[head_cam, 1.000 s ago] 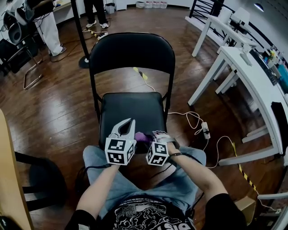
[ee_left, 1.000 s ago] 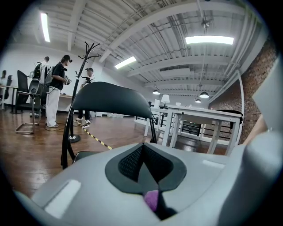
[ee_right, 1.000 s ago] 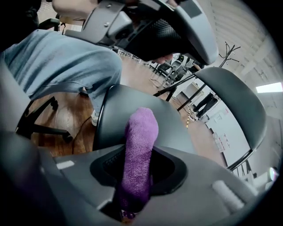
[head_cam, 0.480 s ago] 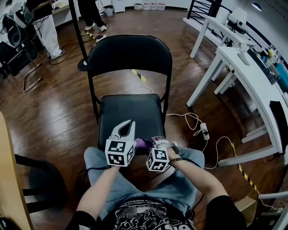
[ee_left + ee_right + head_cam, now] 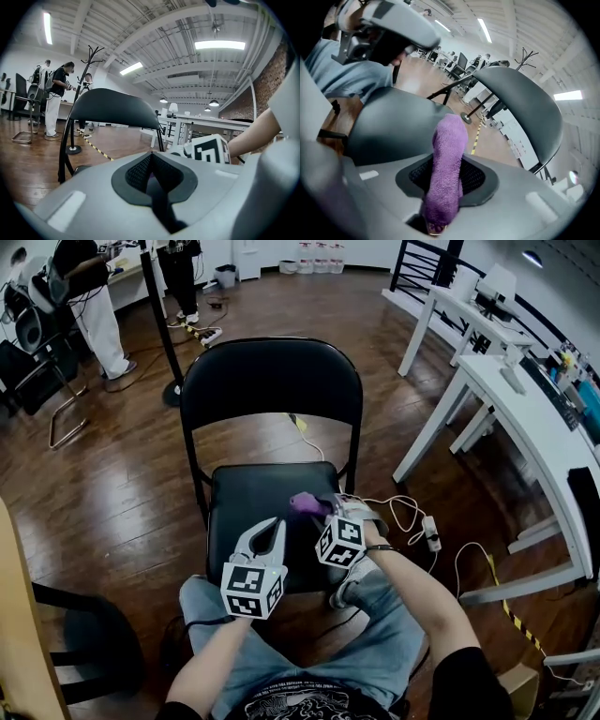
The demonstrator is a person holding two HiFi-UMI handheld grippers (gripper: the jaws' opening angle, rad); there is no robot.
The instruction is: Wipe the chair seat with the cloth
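A black folding chair stands before me on the wooden floor, its seat [image 5: 253, 502] dark and padded and its backrest [image 5: 272, 376] upright. In the head view my right gripper [image 5: 317, 508] hovers over the seat's right half, shut on a purple cloth [image 5: 304, 503] that touches the seat. The right gripper view shows the cloth [image 5: 449, 159] as a roll pinched between the pads of that gripper [image 5: 447, 178]. My left gripper [image 5: 272, 529] rests over the seat's front edge, shut, with nothing held. In the left gripper view its jaws [image 5: 151, 171] meet in a thin line below the backrest [image 5: 108, 105].
White tables [image 5: 525, 399] stand to the right, with a power strip [image 5: 429, 521] and cables on the floor beside the chair. A coat stand pole [image 5: 161, 324] and people [image 5: 94, 306] are at the back left. A wooden surface [image 5: 19, 615] borders the left edge.
My right gripper has carried the purple cloth from the seat's front edge forward and right across the seat. The left gripper has stayed near the front edge.
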